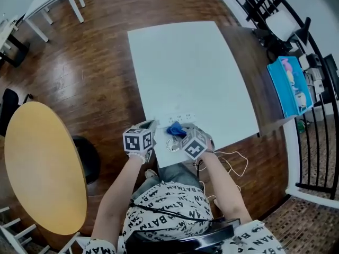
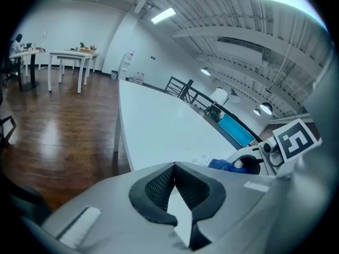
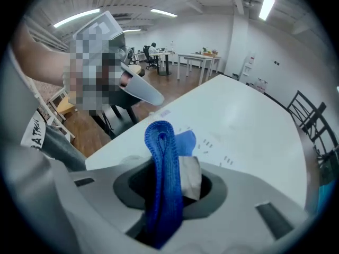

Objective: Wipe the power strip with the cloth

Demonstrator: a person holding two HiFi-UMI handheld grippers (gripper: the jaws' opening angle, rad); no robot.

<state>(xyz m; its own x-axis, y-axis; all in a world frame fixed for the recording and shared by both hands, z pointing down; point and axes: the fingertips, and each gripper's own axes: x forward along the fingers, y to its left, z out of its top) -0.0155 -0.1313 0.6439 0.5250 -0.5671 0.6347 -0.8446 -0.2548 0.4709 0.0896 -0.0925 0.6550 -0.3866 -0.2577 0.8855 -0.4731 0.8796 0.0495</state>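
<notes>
Much bare table (image 1: 196, 62) beyond cloth (image 1: 176, 130), power strip (image 1: 178, 118)

The folded woven cloth (image 3: 164, 163) at centre is bright blue. The rectangular tabletop (image 1: 190, 62) is white, the plank floor (image 1: 95, 62) glossy dark brown, the round table (image 1: 37, 168) at left yellow, the box (image 1: 286, 86) at right turquoise.

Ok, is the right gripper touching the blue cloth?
Touching. The right gripper has the blue cloth pinched between its tongs, as the right gripper view shows plainly, with the folded edge sticking out.
</notes>
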